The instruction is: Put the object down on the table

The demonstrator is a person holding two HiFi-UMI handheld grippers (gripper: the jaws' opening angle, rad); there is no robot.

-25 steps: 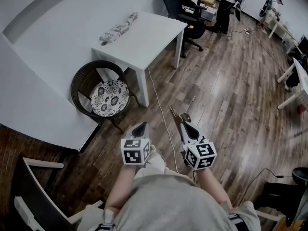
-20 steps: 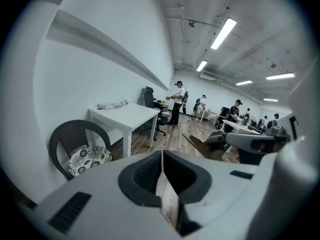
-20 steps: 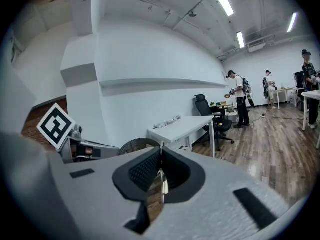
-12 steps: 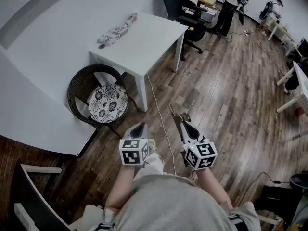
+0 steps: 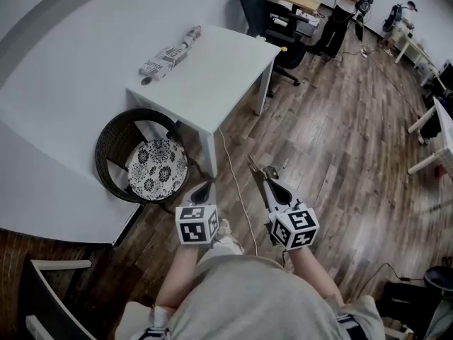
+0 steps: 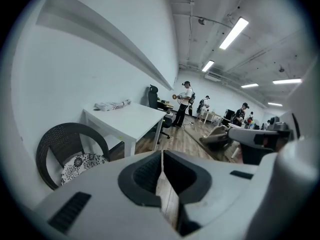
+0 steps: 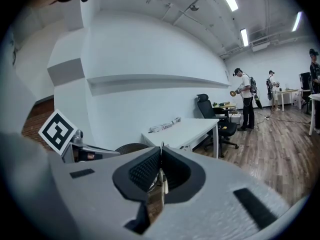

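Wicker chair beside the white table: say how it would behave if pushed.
The wicker chair is open weave, so probably light for its size. No wheels show, so it would likely skid over the wood floor, not roll. Its patterned cushion looks loose and might slip.

A round wicker chair [image 5: 113,137] with a patterned cushion [image 5: 157,168] stands on the wood floor [image 5: 340,140]; a black office chair [image 5: 258,2] stands well apart.

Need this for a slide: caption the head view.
Both grippers held over wood floor short of the white table: left gripper shut, right gripper shut on a thin object.
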